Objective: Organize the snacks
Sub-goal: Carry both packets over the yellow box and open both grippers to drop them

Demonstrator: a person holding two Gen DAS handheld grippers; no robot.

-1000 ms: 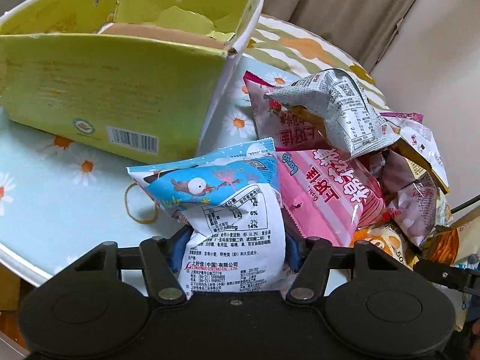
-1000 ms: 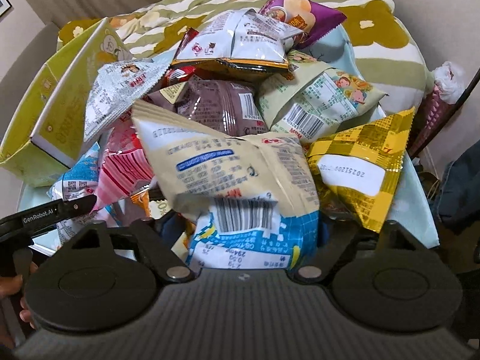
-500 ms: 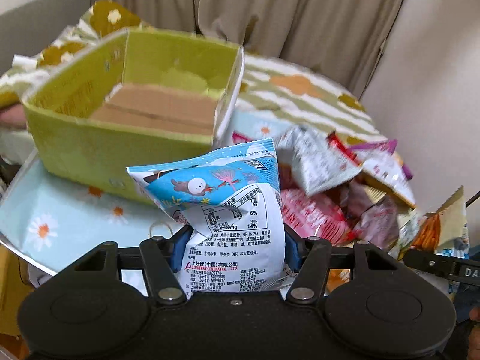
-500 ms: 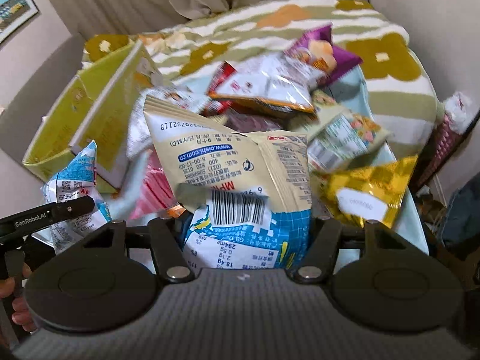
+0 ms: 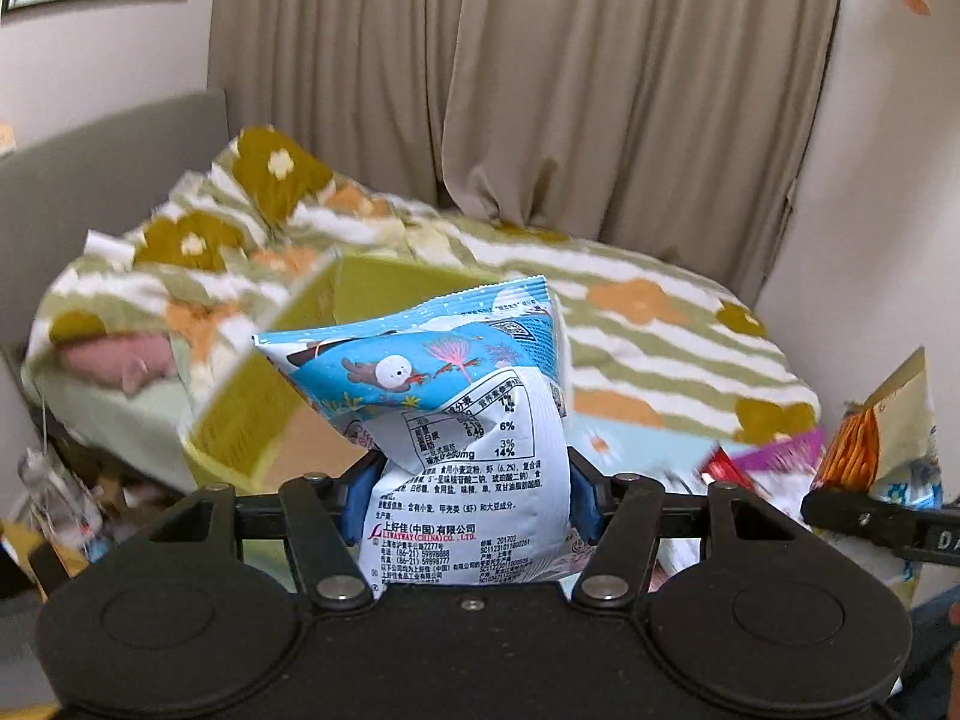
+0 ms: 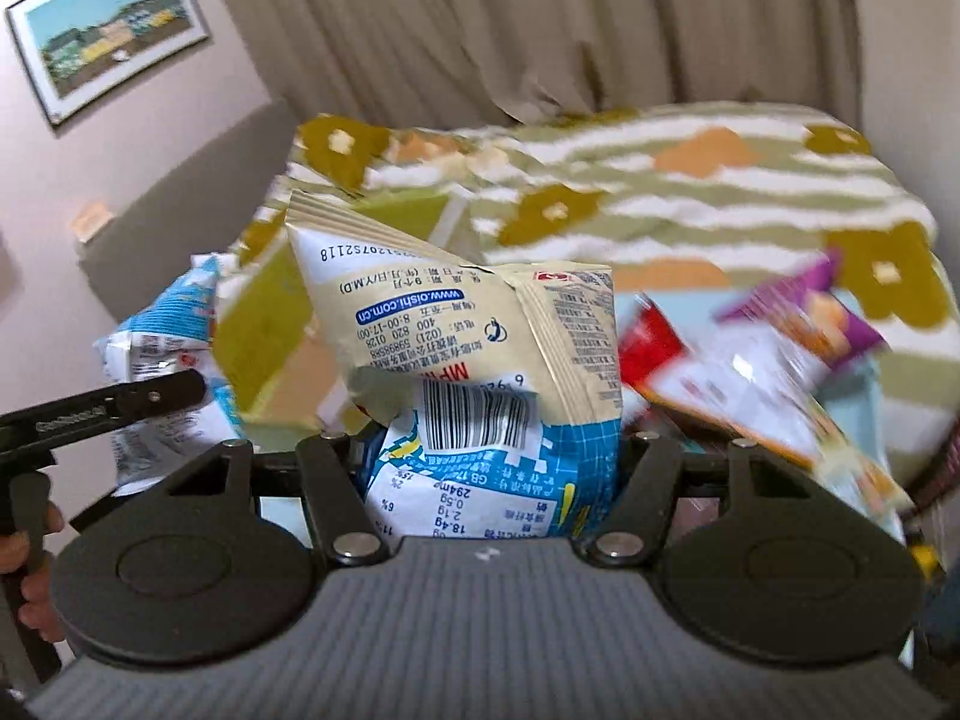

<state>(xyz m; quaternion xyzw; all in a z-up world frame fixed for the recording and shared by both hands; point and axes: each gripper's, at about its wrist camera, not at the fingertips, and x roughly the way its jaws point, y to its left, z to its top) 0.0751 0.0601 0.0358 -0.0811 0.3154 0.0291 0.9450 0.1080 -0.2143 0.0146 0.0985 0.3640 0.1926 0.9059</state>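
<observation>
The left gripper pinches a blue-and-white crinkly snack bag, the right gripper a beige-and-blue foil snack bag, both aloft before the open green cardboard box.

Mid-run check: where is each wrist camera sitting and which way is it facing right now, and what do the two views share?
Left wrist: behind the left tool, facing the curtain; blue snack bag clamped; right tool's arm at right edge.
Right wrist: behind the right tool, same heading; beige snack bag clamped; a hand shows.
Shared: green box, striped blanket, both bags.
</observation>
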